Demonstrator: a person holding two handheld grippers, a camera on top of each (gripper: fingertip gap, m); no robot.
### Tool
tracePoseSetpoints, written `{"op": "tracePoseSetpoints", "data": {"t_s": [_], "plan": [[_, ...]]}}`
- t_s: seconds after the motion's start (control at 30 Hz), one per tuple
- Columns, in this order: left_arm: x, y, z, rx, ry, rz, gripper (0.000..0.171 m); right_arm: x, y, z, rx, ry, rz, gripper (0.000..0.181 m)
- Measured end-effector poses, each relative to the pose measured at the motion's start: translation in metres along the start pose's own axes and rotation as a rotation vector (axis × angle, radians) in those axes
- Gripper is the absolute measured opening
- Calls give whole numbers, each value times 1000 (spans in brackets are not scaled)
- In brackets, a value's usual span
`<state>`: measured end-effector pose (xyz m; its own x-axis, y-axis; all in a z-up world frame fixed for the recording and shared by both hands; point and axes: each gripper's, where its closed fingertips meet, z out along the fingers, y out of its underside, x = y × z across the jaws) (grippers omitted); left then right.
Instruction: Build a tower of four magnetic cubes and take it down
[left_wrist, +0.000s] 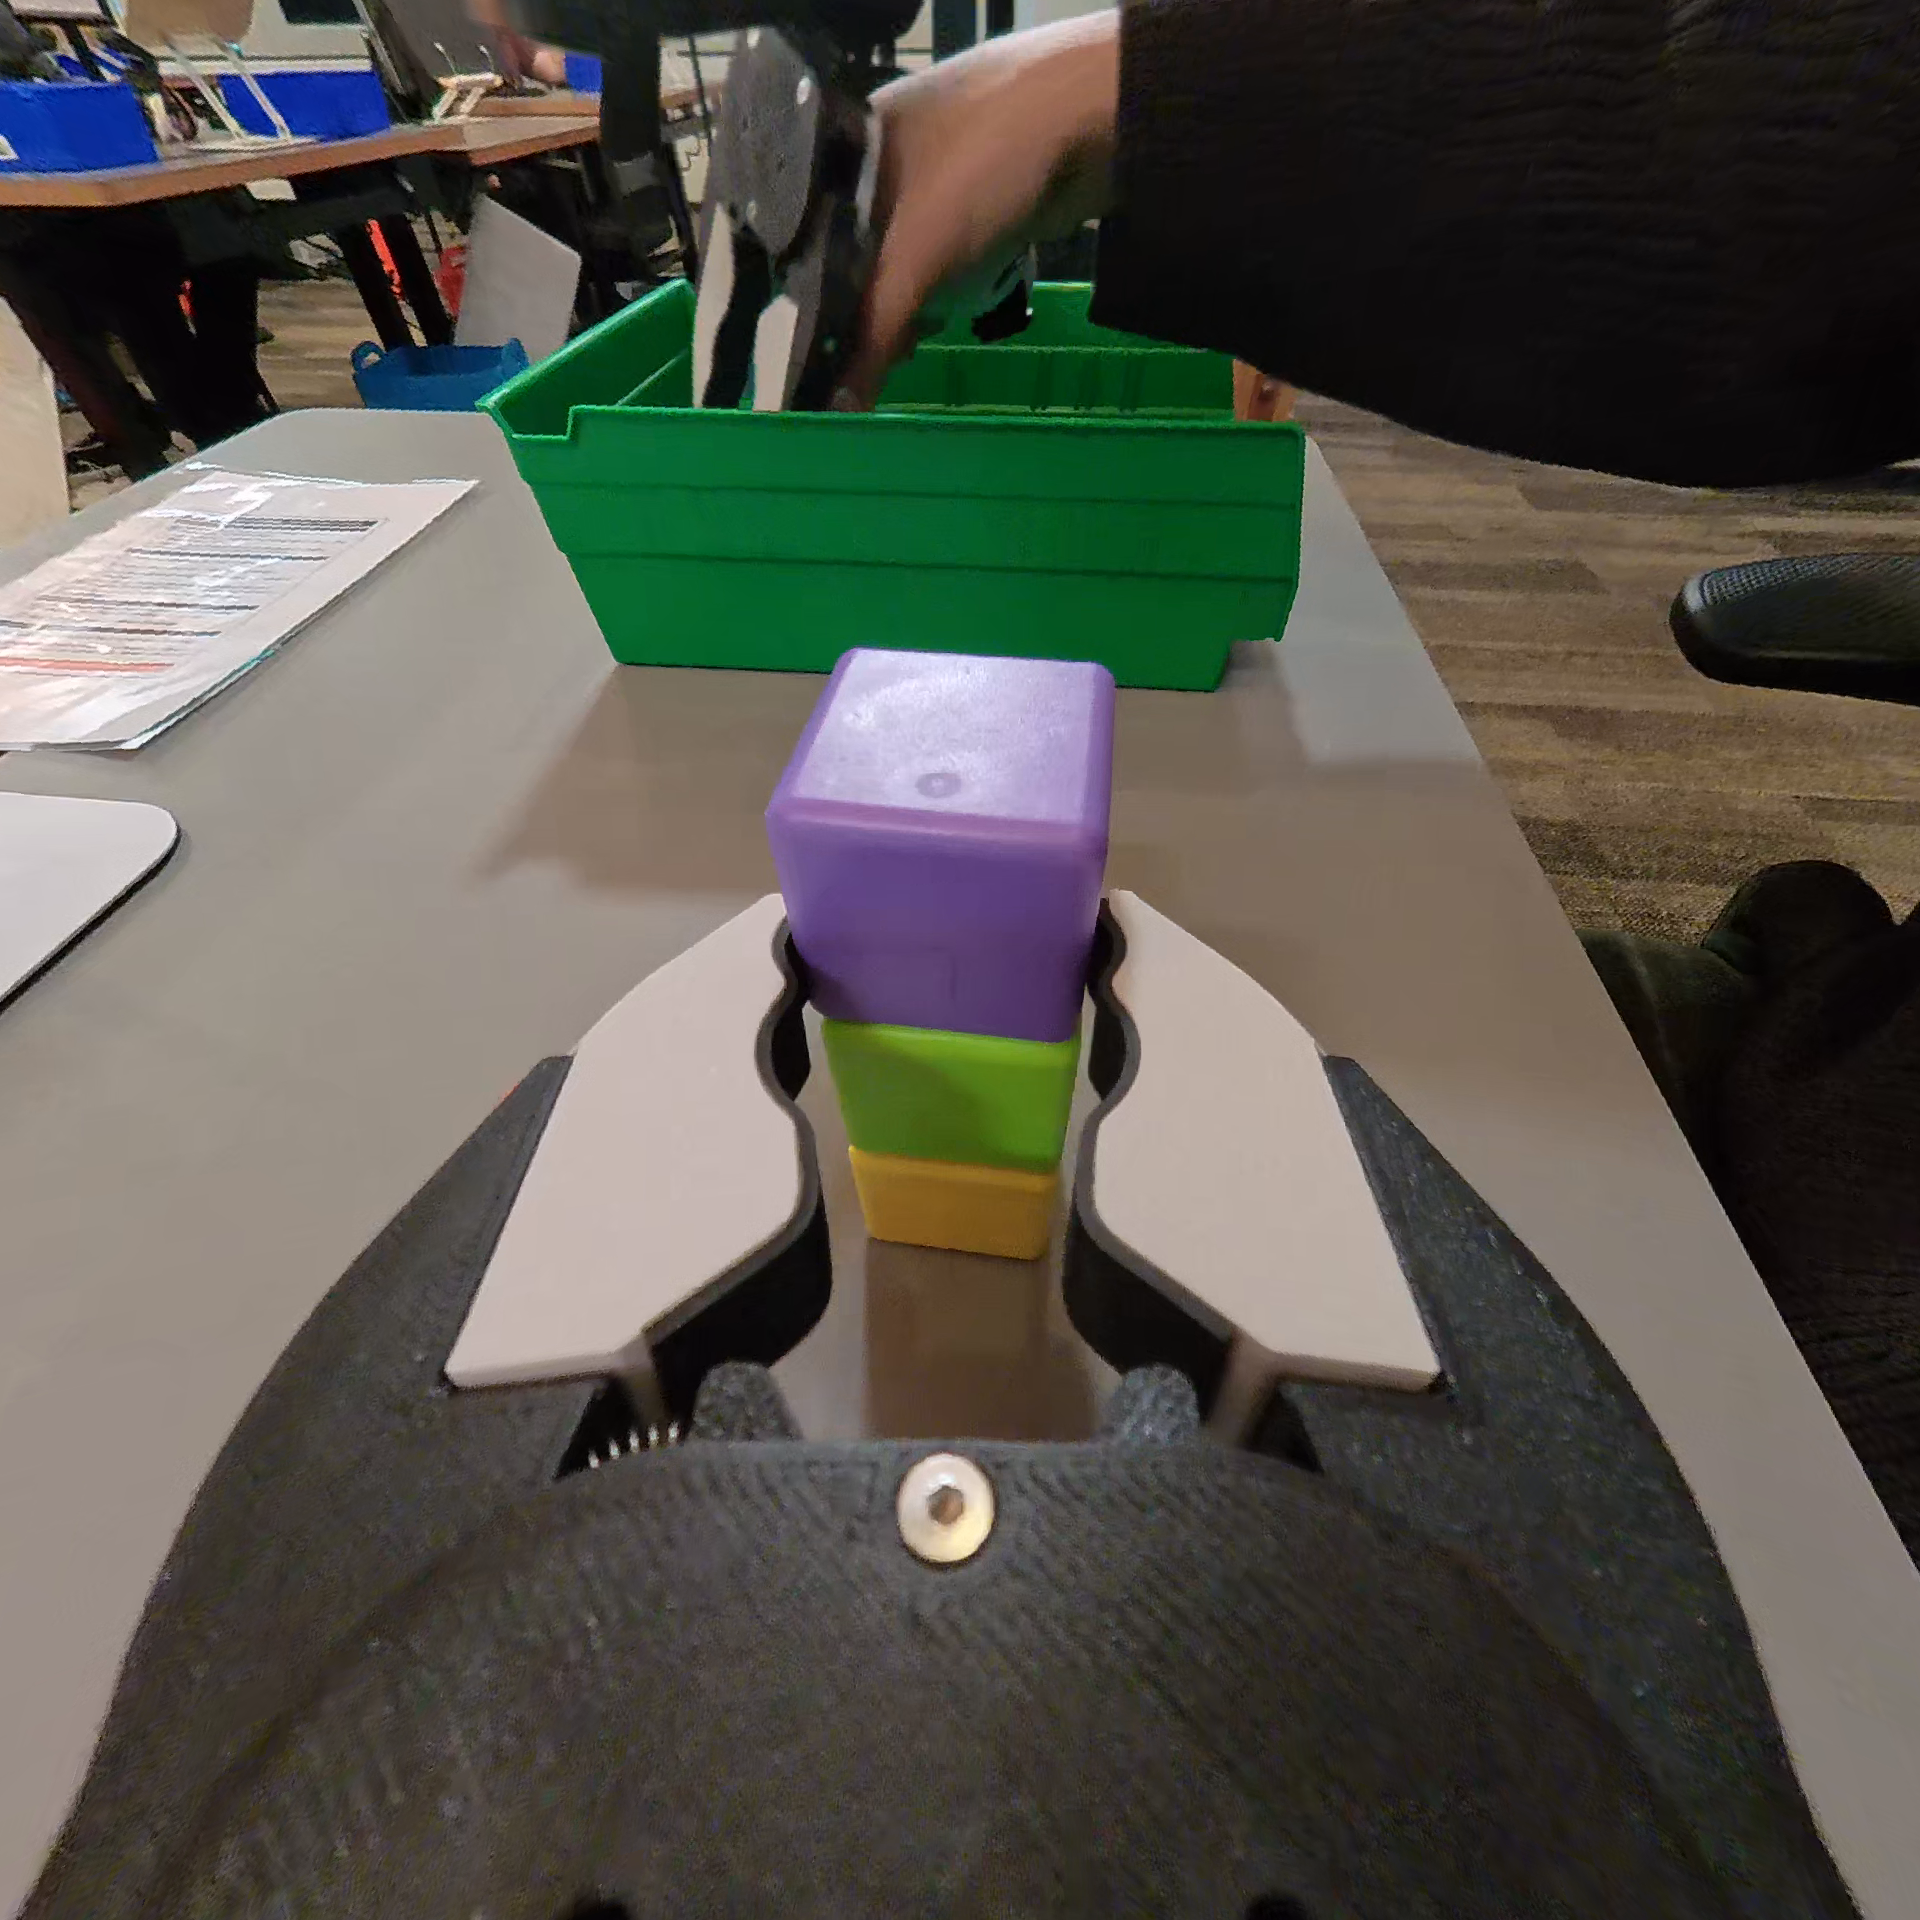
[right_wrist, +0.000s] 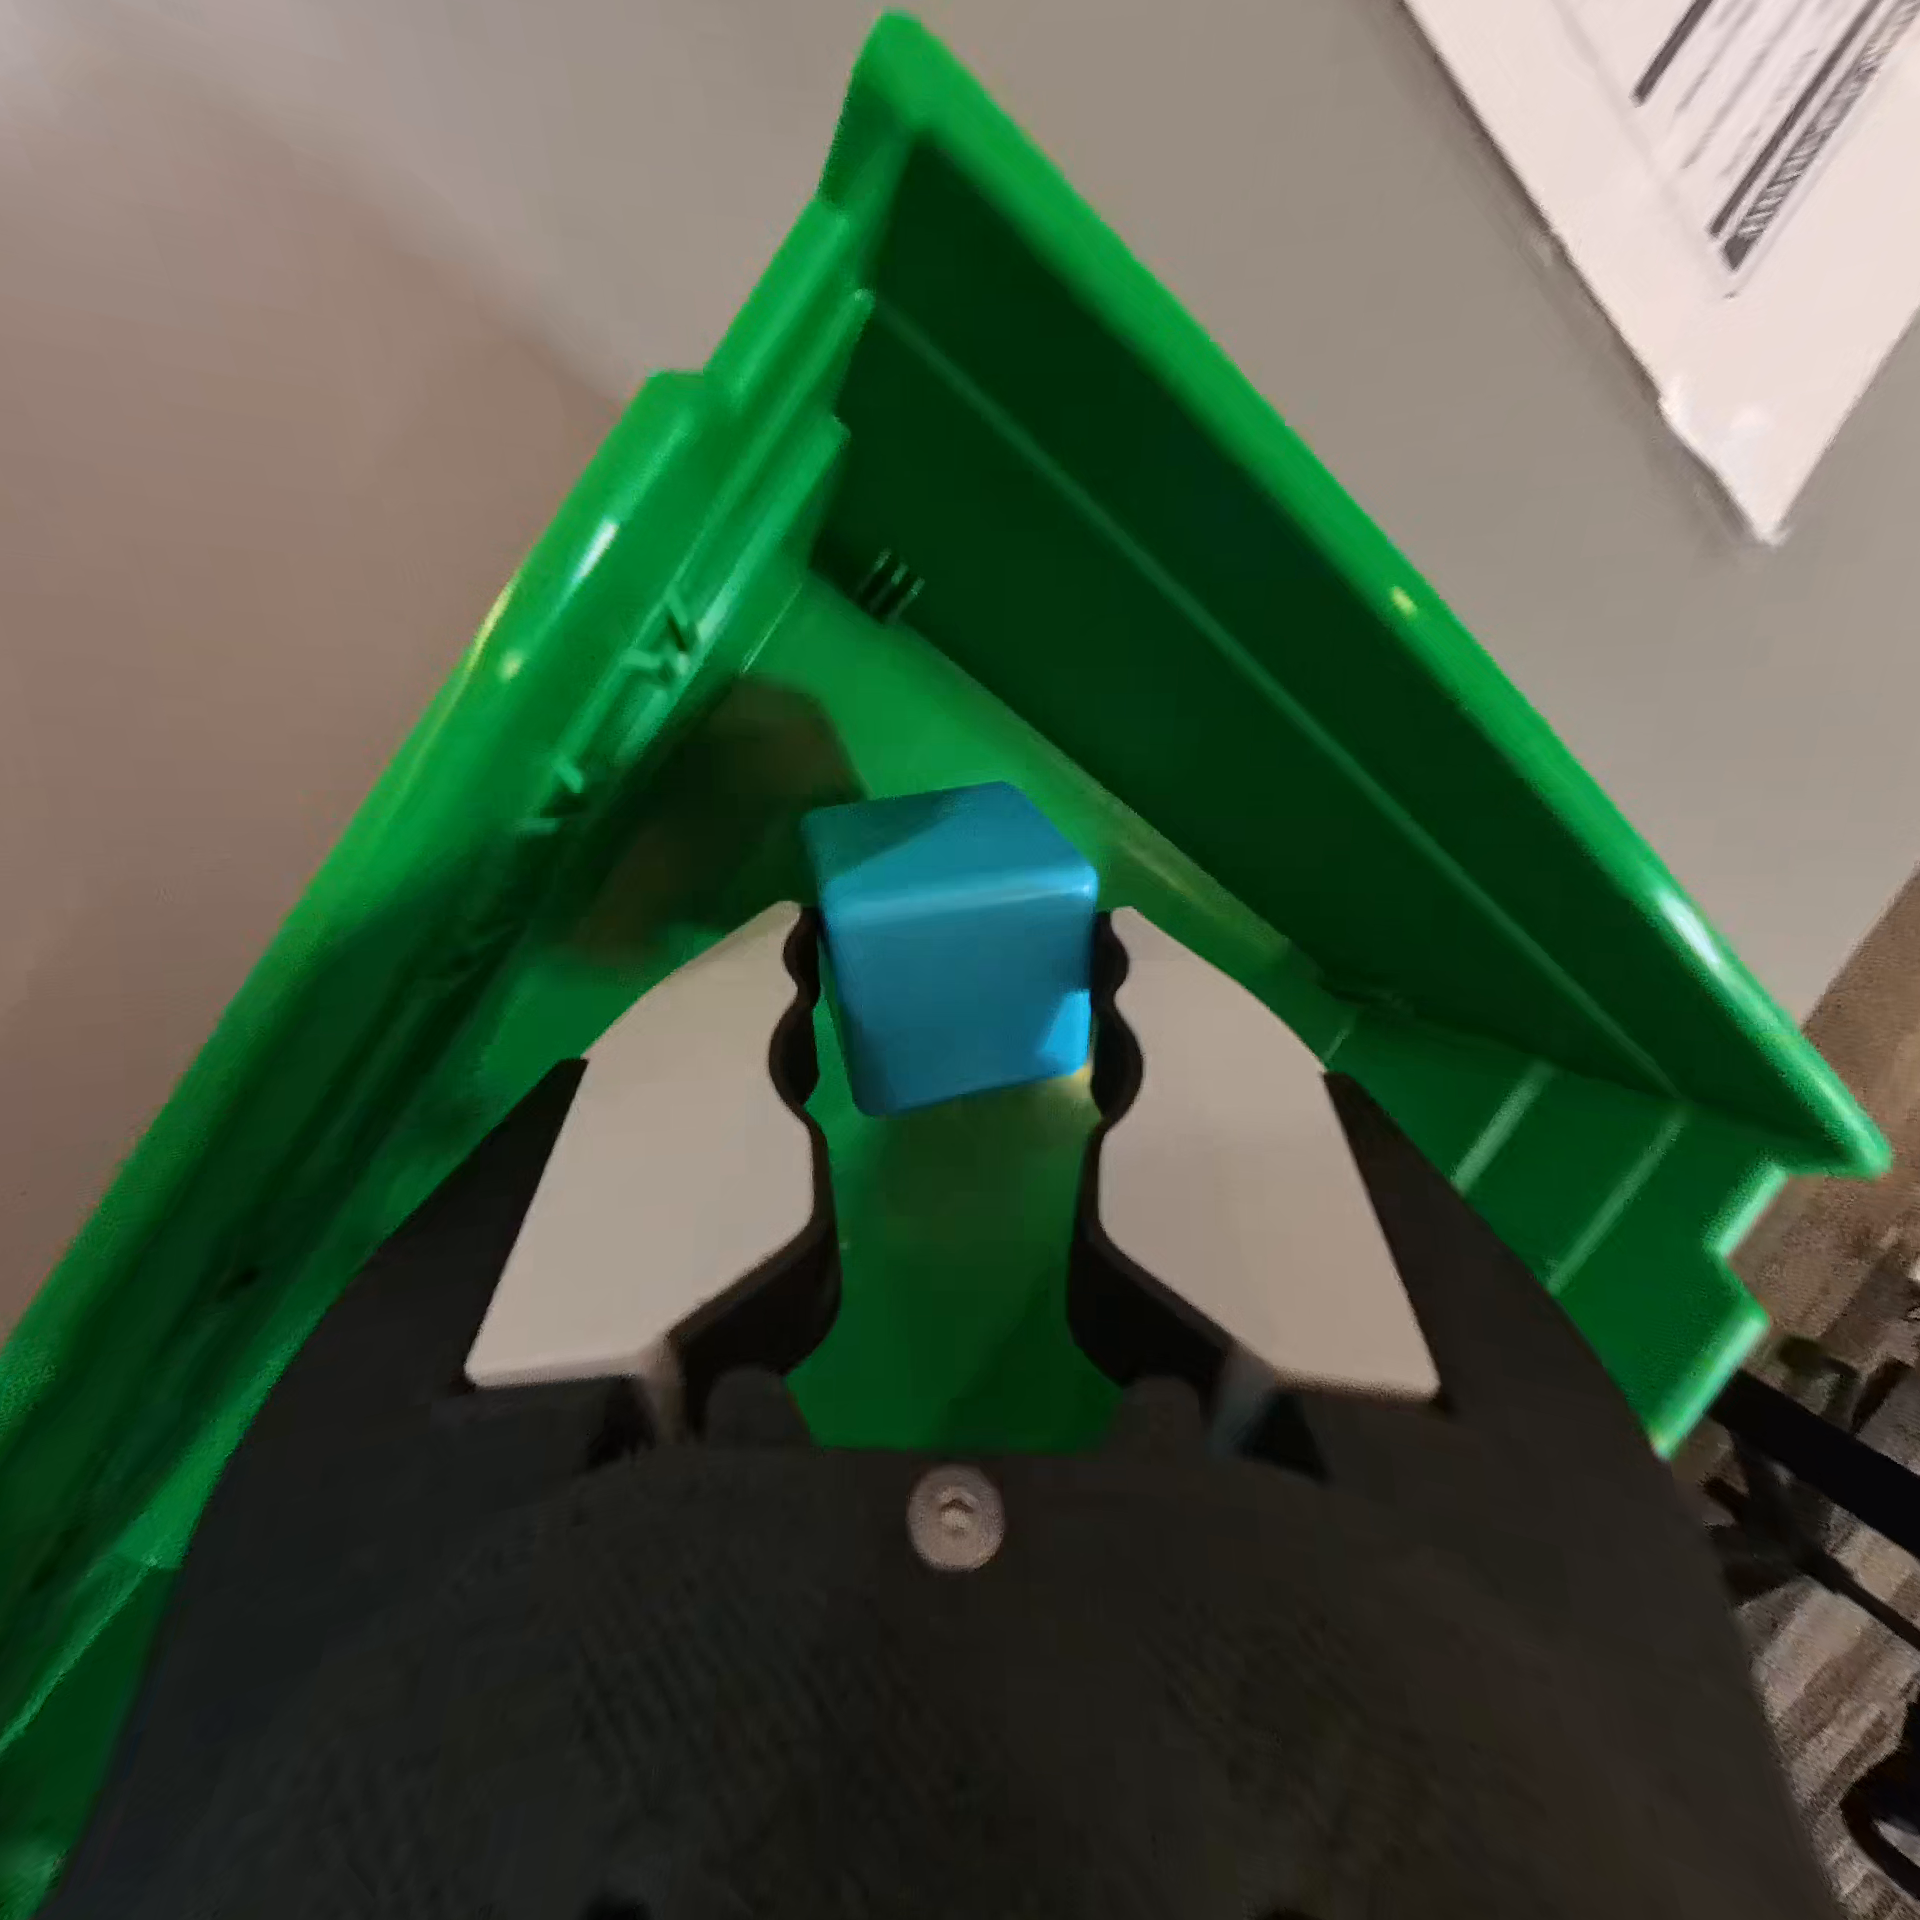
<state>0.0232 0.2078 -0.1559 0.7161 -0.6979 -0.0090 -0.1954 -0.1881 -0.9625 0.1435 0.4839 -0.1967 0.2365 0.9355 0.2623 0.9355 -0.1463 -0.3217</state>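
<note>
My left gripper (left_wrist: 945, 935) is shut on a purple cube (left_wrist: 940, 821), its fingertips pressing the cube's lower sides. The purple cube tops a stack on a lime-green cube (left_wrist: 951, 1091) and a yellow cube (left_wrist: 951, 1205), which stands on the grey table (left_wrist: 416, 883). My right gripper (right_wrist: 951, 935) is shut on a blue cube (right_wrist: 951, 966) inside the green bin (right_wrist: 1195, 665), near a corner. In the left wrist view the right gripper (left_wrist: 769, 343), held by a hand, reaches down into the bin (left_wrist: 904, 561) behind the stack.
A printed sheet (left_wrist: 197, 582) lies at the table's left, also in the right wrist view (right_wrist: 1714, 208). A white pad (left_wrist: 62, 873) sits at the left edge. A black chair armrest (left_wrist: 1797, 623) is off the table's right edge. Desks and a blue tub (left_wrist: 436, 369) stand behind. Tip to tip, the grippers are about 30 centimeters apart.
</note>
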Motion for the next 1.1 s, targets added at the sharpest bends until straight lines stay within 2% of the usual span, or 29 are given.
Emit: {"op": "tracePoseSetpoints", "data": {"t_s": [0.17,0.27,0.37,0.47,0.53,0.63,0.7,0.8,0.9,1.0,1.1], "plan": [[1,-1,0,2,11,-6,52,1,-7,9,-45,3,-14,48],[1,-1,-1,6,16,-7,53,1,-9,1,-32,12,-12,63],[1,0,-1,4,20,-8,54,6,-12,-19,23,38,20,71],[0,1,-2,-3,18,-6,57,3,-28,-59,182,81,66,73],[-2,2,-3,-10,12,-1,62,-20,-51,-98,380,62,54,79],[-7,6,-3,-33,-8,-10,76,-92,-85,-159,716,-46,-41,79],[-7,14,-1,-77,6,-32,83,-142,-98,-182,875,-115,-94,77],[-7,25,1,-136,9,-43,83,-207,-106,-182,996,-243,-161,74],[-7,24,2,-136,-4,-32,82,-253,-103,-155,940,-402,-226,84],[-4,27,4,-161,6,-36,80,-273,-104,-146,969,-524,-221,87],[-2,30,6,-183,11,-23,78,-274,-108,-144,1043,-571,-163,86]]}}
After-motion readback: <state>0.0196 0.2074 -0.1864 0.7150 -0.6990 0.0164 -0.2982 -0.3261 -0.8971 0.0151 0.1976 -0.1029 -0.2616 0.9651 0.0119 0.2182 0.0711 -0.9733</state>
